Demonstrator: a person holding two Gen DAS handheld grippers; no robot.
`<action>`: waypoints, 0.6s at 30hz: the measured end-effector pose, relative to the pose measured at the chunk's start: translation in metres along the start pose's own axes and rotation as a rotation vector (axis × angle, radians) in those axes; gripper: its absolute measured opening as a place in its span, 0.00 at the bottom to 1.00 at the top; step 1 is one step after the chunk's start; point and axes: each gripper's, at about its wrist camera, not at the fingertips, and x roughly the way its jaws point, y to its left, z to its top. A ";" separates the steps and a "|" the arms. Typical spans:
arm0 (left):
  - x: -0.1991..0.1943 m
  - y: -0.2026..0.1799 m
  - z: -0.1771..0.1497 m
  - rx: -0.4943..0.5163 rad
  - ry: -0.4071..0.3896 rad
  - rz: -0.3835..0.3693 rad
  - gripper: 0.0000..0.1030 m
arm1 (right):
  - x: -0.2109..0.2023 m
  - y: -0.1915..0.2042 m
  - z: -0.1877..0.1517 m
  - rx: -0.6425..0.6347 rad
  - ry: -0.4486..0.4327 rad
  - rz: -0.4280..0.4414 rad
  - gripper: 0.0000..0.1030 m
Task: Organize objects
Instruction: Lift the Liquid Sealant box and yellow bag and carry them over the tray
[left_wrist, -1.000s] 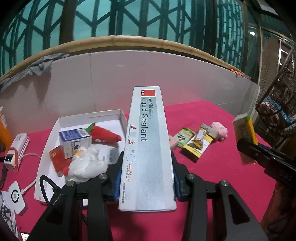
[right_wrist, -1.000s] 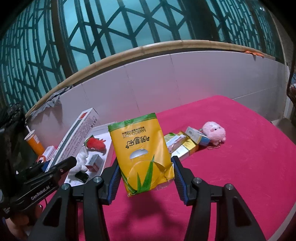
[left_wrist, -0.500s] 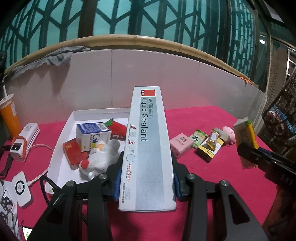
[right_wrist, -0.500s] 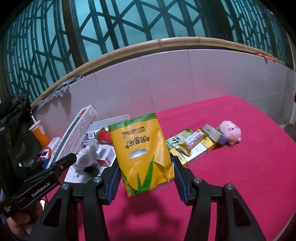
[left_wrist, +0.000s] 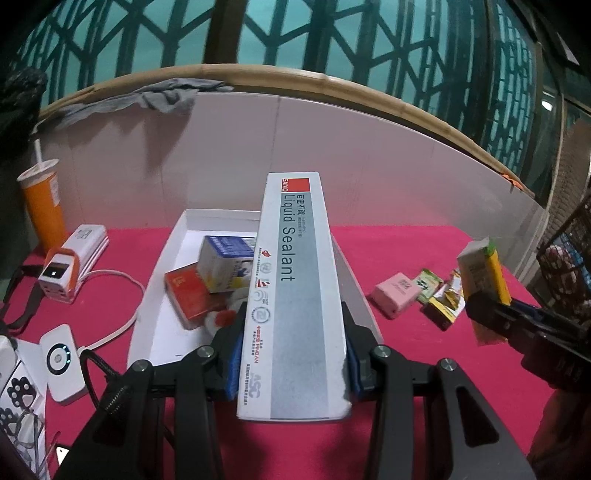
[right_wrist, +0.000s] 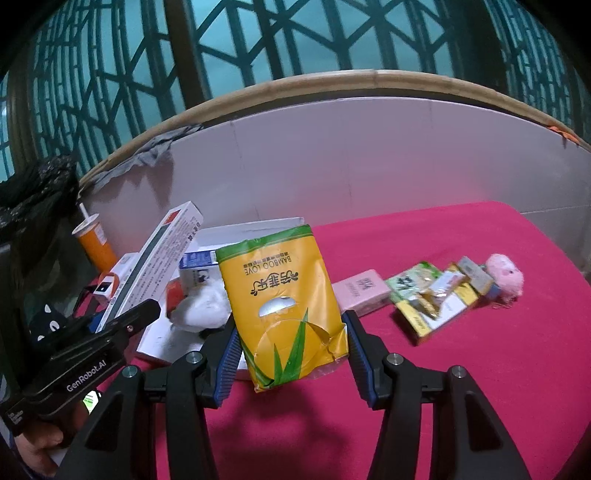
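The left tool (left_wrist: 291, 354) is clamped on a long white and grey box (left_wrist: 295, 295) printed "Liquid Sealant" with a red "SANVO"-looking square at its far end, though that small word is hard to read; the box juts forward, raised over the white tray (left_wrist: 159, 295). In that tray lie a blue and white carton (left_wrist: 225, 264), a flat red packet (left_wrist: 188, 295) and a white stuffed toy (right_wrist: 203, 308), jumbled together. The right tool (right_wrist: 290, 350) grips a yellow and green tissue pack (right_wrist: 284, 306) marked "BAMBOO LOVE", held up off the pink tabletop (right_wrist: 461, 387). Its own body beside the view reads "GenRobot.AI". On the tabletop to the right of the tray sit a pink box (right_wrist: 360, 293), a heap of green and yellow packets (right_wrist: 432, 299) and a pink plush pig (right_wrist: 506, 278) just beside them. To the left stand an orange cup (left_wrist: 42, 206) with a straw and a white and orange power strip (left_wrist: 72, 264).
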 end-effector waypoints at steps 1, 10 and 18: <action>0.000 0.003 0.000 -0.005 0.000 0.002 0.40 | 0.002 0.004 0.001 -0.006 0.004 0.006 0.55; -0.007 0.051 0.008 -0.087 -0.019 0.037 0.41 | 0.019 0.035 0.017 -0.065 0.008 0.019 0.56; 0.001 0.074 0.003 -0.117 0.016 0.038 0.41 | 0.054 0.054 0.031 -0.064 0.049 0.031 0.56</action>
